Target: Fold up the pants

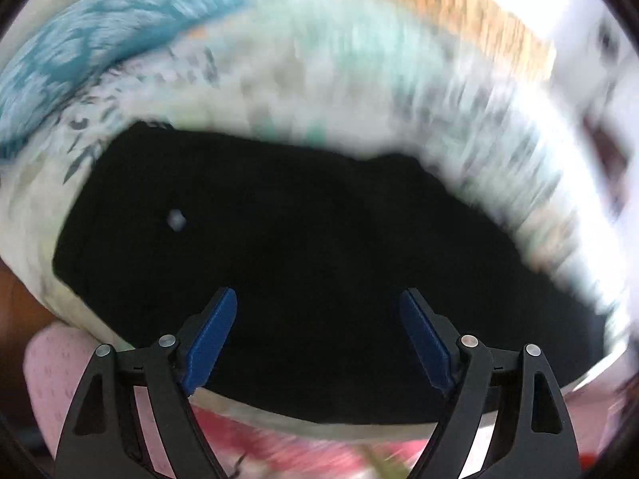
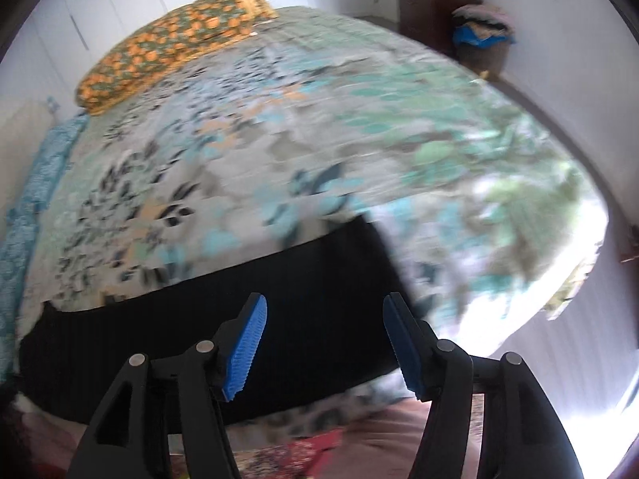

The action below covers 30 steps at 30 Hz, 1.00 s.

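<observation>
My left gripper (image 1: 318, 315) has its jaws spread wide, with nothing between the blue pads (image 1: 211, 339); only the black pants (image 1: 303, 247) show in the gap, lying below them, and I can't tell whether the tips touch the cloth. My right gripper (image 2: 323, 319) is also spread, less widely, pads bare, and it hangs over the same pants (image 2: 223, 327) without pinching them.

In the left wrist view the pants fill the middle of the picture as one dark folded mass, reaching from about 9 o'clock across to 4 o'clock. A small pale spot (image 1: 175, 219) sits on the fabric toward 9 o'clock; I can't tell what it is. The pants lie on a bed (image 1: 359, 92) with a patterned cover in pale green, grey and white, which wraps round them from 8 o'clock over the top to 3 o'clock. A blue patterned cloth (image 1: 120, 28) runs along the bed at 10 to 11 o'clock. This view is badly smeared on its right side.

In the right wrist view the pants form a dark band near the bed's near edge, from 8 o'clock to the centre, with one corner at about 1 o'clock of my fingers. An orange floral pillow (image 2: 171, 48) lies at 11 o'clock at the far end of the bed. A full basket (image 2: 483, 44) stands by the wall at 1 o'clock.
</observation>
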Tool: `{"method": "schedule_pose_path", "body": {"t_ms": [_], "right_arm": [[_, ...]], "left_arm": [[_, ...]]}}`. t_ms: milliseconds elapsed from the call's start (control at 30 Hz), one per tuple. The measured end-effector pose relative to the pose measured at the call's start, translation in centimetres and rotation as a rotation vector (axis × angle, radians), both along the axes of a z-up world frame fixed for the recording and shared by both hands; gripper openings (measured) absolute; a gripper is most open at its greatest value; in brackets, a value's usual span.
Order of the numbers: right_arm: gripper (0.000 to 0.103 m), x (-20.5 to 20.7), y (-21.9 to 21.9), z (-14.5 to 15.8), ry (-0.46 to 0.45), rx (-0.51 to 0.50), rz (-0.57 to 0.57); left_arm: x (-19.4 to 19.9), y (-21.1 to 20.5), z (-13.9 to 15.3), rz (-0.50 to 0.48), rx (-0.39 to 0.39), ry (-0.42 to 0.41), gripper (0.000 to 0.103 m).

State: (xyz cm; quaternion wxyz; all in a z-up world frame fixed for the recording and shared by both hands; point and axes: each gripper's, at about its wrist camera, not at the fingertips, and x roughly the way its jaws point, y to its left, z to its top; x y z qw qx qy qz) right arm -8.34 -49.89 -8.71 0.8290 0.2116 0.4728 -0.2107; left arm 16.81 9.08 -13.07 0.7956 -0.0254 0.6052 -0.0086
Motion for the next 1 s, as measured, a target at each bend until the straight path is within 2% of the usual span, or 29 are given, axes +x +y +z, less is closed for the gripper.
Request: {"method": "schedule_pose_path", "body": {"t_ms": [33,67,133,200,267,333,433,500,533,600,633,700,767,800,833,900,933,1000], "right_arm": [[0.061,0.3,0.2,-0.4,-0.017,0.036,-0.002],[0.061,0.5,0.7,-1.2,-0.037,0.077,-0.016],[0.061,0.8,1.1,-3.2,-0.052,0.14,-0.053],[0.061,0.9,1.1,-6.1,-0.026,0.21,-0.097],[0.061,1.2,1.1,-7.6,-0.008,0.259,-0.118],[0.062,1.4,1.5,-7.7,-0.016,0.253,-0.119],[0.066,1.8,2.0,-7.5,-0.02,0.235,-0.103],[0.066,1.8,2.1,-7.7,-0.014,0.232,-0.111],[0.066,1.7,2.1,-7.8,-0.022,0.233,-0.118],[0.068,1.5,2.0,-7.9,-0.039,0.242,-0.129],[0.068,1.4,1.9,-7.9,-0.045,0.245,-0.133],[0.068,1.4,1.9,-8.1,-0.048,0.241,-0.136],[0.069,1.5,2.1,-8.2,-0.034,0.222,-0.119],[0.069,1.7,2.3,-8.2,-0.025,0.209,-0.106],[0.069,1.7,2.5,-8.2,-0.017,0.195,-0.094],[0.071,1.7,2.7,-8.2,-0.013,0.184,-0.074],[0.073,1.6,2.7,-8.3,-0.02,0.188,-0.073],[0.076,1.5,2.4,-8.4,-0.04,0.21,-0.079]], "left_arm": [[-0.1,0.1,-1.9,-0.014,0.099,0.096,0.074],[-0.5,0.2,-2.8,-0.026,0.154,0.129,0.075],[-1.5,0.6,-2.1,-0.031,0.172,0.109,0.081],[-2.3,2.2,-1.5,0.0,0.192,0.143,0.082],[-2.6,3.6,-1.0,0.025,0.233,0.153,0.082],[-2.7,4.4,0.1,0.047,0.234,0.116,0.08],[-1.5,3.5,2.9,0.005,0.067,-0.006,0.083],[1.2,1.2,4.1,-0.065,-0.086,-0.073,0.087],[2.5,-0.1,4.2,-0.106,-0.156,-0.095,0.088],[5.4,-2.1,3.3,-0.164,-0.237,-0.105,0.089],[7.0,-2.9,2.3,-0.18,-0.265,-0.087,0.089],[10.4,-3.2,-0.5,-0.141,-0.302,-0.044,0.089],[13.3,-2.8,-3.9,-0.01,-0.242,0.015,0.085],[13.5,-2.4,-5.0,0.037,-0.269,0.035,0.082],[13.9,-1.9,-4.6,0.101,-0.324,0.013,0.082],[13.6,-1.6,-3.1,0.145,-0.358,-0.018,0.083],[13.0,-1.7,-1.5,0.128,-0.388,-0.057,0.084],[11.9,-2.3,0.2,0.073,-0.386,-0.106,0.088]]}}
